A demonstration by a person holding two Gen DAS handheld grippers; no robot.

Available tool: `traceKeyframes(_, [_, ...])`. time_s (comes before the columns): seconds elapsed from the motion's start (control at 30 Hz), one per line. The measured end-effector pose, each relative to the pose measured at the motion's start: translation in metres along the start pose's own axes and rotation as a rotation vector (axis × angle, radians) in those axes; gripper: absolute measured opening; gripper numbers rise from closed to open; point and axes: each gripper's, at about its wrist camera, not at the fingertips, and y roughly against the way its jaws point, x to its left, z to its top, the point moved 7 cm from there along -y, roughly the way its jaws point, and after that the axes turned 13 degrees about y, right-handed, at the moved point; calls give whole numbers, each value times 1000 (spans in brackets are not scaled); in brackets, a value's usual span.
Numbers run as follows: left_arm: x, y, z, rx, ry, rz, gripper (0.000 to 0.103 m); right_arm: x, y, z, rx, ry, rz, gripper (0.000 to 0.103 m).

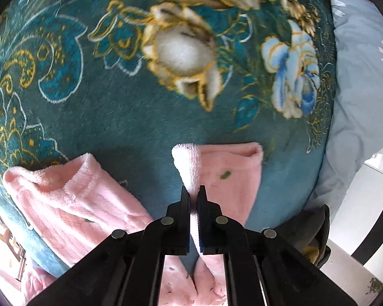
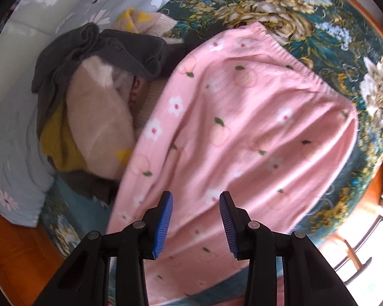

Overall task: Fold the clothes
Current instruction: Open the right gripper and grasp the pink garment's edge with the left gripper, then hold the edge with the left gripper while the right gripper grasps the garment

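Note:
Pink fleece pyjama trousers (image 2: 242, 132) with a flower and peach print lie spread on a teal floral blanket (image 2: 306, 33), the elastic waistband toward the far side. My right gripper (image 2: 195, 199) is open and empty, hovering just above the near part of the trousers. In the left wrist view my left gripper (image 1: 194, 193) is shut on a leg cuff of the pink trousers (image 1: 229, 168), its white inner side turned out. The other leg (image 1: 63, 191) lies to the left on the blanket (image 1: 115, 102).
A pile of other clothes (image 2: 94, 107), grey, beige and yellow, lies left of the trousers. A light blue flowered pillow (image 2: 10, 153) lies beyond the pile; it also shows in the left wrist view (image 1: 357, 89). A wooden bed edge (image 2: 15, 250) runs at lower left.

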Motion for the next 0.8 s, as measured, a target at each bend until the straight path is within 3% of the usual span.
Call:
traceKeyframes(0.17, [4, 17, -5, -30, -2, 8, 4, 5, -44, 50, 10, -153, 97, 46])
traceKeyframes(0.33, [6, 26, -15, -66, -31, 61, 4, 17, -88, 101, 33, -202, 101, 57])
traceKeyframes(0.5, [5, 31, -20, -100, -45, 98, 4, 28, -127, 134, 91, -164, -3, 57])
traceKeyframes(0.63, [6, 28, -25, -114, -54, 133, 4, 21, -147, 134, 172, -178, -119, 55])
traceKeyframes(0.67, [6, 28, -26, -114, -54, 142, 4, 17, -149, 132, 180, -186, -134, 48])
traceKeyframes(0.7, [7, 28, -27, -113, -54, 149, 4, 13, -150, 130, 189, -191, -148, 27])
traceKeyframes(0.73, [7, 27, -28, -113, -55, 154, 4, 8, -150, 126, 197, -195, -157, 16])
traceKeyframes(0.77, [7, 27, -29, -112, -59, 161, 4, 6, -147, 123, 195, -199, -144, 7])
traceKeyframes(0.8, [6, 26, -31, -109, -67, 175, 4, 5, -142, 122, 182, -206, -114, 7])
